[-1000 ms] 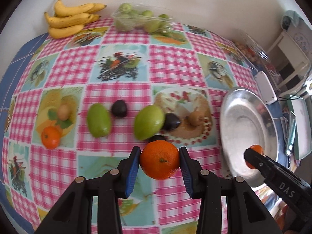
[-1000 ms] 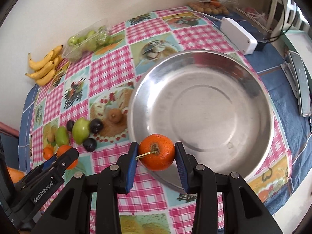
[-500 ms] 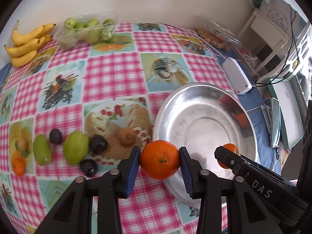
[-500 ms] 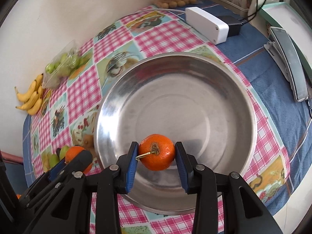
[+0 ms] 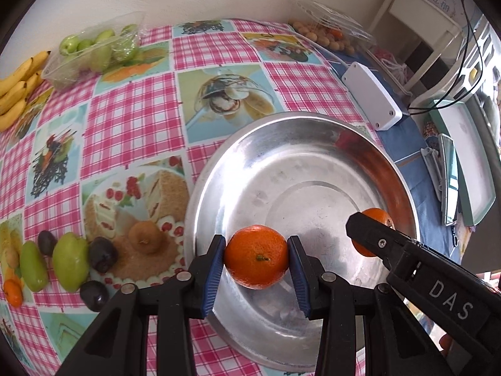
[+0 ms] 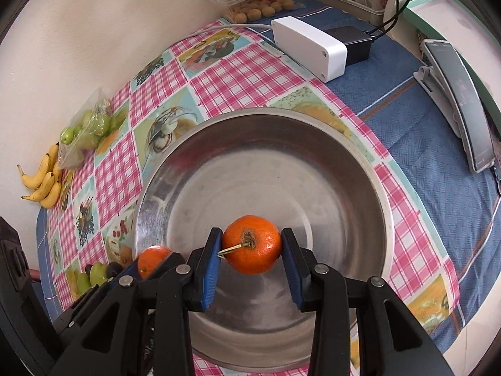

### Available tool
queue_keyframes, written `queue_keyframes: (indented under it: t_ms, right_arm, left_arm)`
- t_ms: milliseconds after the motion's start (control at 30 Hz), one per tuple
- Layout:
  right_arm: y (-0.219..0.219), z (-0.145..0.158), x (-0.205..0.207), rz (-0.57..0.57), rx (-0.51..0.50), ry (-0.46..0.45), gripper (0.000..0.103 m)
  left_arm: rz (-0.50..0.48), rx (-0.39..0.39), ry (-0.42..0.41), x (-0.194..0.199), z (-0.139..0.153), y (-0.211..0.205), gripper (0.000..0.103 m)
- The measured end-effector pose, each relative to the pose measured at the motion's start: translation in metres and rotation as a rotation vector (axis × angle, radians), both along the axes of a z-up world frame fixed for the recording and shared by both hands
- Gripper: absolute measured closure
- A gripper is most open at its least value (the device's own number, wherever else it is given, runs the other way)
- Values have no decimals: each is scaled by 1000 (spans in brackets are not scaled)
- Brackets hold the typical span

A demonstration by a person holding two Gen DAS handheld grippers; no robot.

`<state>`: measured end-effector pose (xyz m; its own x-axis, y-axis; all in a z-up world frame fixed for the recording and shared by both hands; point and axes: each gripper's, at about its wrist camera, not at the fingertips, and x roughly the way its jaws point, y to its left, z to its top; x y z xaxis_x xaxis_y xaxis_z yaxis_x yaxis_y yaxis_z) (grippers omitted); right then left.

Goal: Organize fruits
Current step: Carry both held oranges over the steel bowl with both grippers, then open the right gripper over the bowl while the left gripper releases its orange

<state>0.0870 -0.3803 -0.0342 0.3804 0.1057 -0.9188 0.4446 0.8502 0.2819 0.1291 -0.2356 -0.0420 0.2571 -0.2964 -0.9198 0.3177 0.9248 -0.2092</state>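
Left wrist view: left gripper [image 5: 256,258] has its blue-padded fingers [image 5: 214,269] clamped on a tangerine [image 5: 256,257], one pad on each flank, fruit held over the near-left part of the steel bowl [image 5: 297,144]. Bowl sits on the bench [image 5: 134,116] under a pink checked cloth, directly ahead of the fingers and extending to their right. To the right of the fingers, the right gripper [image 5: 369,235] enters the frame over the bowl, gripping a second tangerine [image 5: 374,219], mostly hidden behind its black body. Left of the fingers on the cloth: a brown kiwi [image 5: 145,237], three dark plums [image 5: 102,253], two green mangoes [image 5: 69,260], and a small orange [image 5: 12,292] at the far left edge. Far ahead and left: a clear bag of green fruit [image 5: 97,48] and a bunch of bananas [image 5: 17,89] by the wall. Ahead and right: a white box [image 5: 371,95], just beyond the bowl rim. Right wrist view: right gripper [image 6: 252,253] has its fingers [image 6: 291,269] clamped on the second tangerine [image 6: 252,244], stem end facing the camera with a thin pale stalk poking left; fruit is held above the near half of the bowl [image 6: 266,163]. Immediately left of these fingers, the left gripper [image 6: 153,261] with its tangerine [image 6: 152,260] is over the bowl's left rim. Bananas [image 6: 43,181] and the bag of green fruit [image 6: 90,131] lie far left; the white box [image 6: 310,48] lies ahead, beyond the bowl.
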Motion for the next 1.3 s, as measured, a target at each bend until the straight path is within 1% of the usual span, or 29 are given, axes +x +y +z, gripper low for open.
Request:
queue_keyframes:
  t_ms: [100,367,600,767,800,833,867,933,1000,1033,1100,1167,1200,1300]
  right_arm:
    - [-1,-4,4,5,14,-8,64]
    - [5,-15,17,26,1,-12,63]
    - [7,-27,25,33,1,6,63]
    - [10,-30,29,47,-8,21,62]
    - [11,-29,29,53,-11,20,59]
    - [13,-28,30,61,-13,18,52]
    - [14,-27,30,67,-16,15,49]
    - [16,-25,31,80,-26,10,46]
    - [17,-23,31,85,-35,12,46]
    - [16,-22,30,87,-38,13,46]
    - [16,-18,28,90,-45,7,44]
    - [15,-14,29,95,-61,6,36]
    - [15,-11,27,95,-72,3,30]
    - [16,-4,22,98,-81,-11,28]
  left_arm:
    - [-1,24,-15,3,-4,-3,60]
    - [6,19,-25,10,-9,-1,60]
    - [1,22,-9,14,-20,-6,60]
    - [2,17,-8,15,-20,-7,59]
    - [1,18,-4,15,-20,-7,59]
    - [1,18,-1,15,-19,-6,59]
    - [1,19,2,14,-19,-6,58]
    - [2,16,1,12,-15,-6,57]
    - [4,14,-9,8,-9,-6,52]
    - [4,11,-12,6,-5,-6,46]
    - [-2,11,-18,2,1,-6,43]
    - [0,8,-17,-1,6,-4,39]
    - [2,8,-17,-3,8,-3,39]
    - [10,-6,-15,-9,12,7,37]
